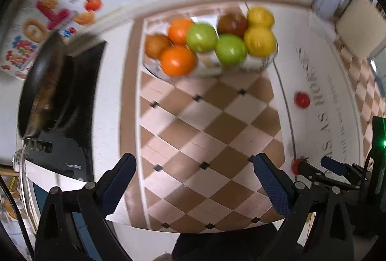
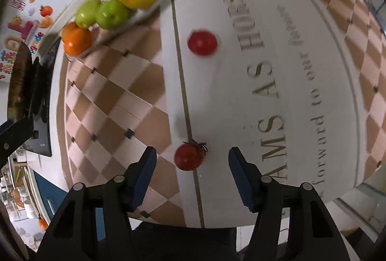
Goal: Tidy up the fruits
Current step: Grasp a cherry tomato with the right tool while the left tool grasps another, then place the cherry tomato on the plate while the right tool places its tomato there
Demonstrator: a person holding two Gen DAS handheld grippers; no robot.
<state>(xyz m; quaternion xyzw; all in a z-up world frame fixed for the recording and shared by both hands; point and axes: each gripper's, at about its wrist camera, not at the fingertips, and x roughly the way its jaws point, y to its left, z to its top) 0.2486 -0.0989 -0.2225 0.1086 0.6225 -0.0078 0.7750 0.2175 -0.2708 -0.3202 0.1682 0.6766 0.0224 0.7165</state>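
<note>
Pan [image 1: 43,87]: far left, on black stove [image 1: 79,116].
Left gripper [image 1: 193,188]: fingers wide apart, nothing btwn them, over checkered counter [image 1: 207,130].
Bowl [image 1: 154,68]: back of counter; holds 2 oranges, 2 green apples, 2 lemons, 2 brownish fruits.
Far tomato [image 2: 202,42]: alone on white lettered mat [image 2: 301,68], well apart from bowl.
Near tomato [image 2: 189,156]: on mat's edge line, stem up.
Right gripper [image 2: 192,174]: fingers apart, near tomato btwn tips, not touching.
</note>
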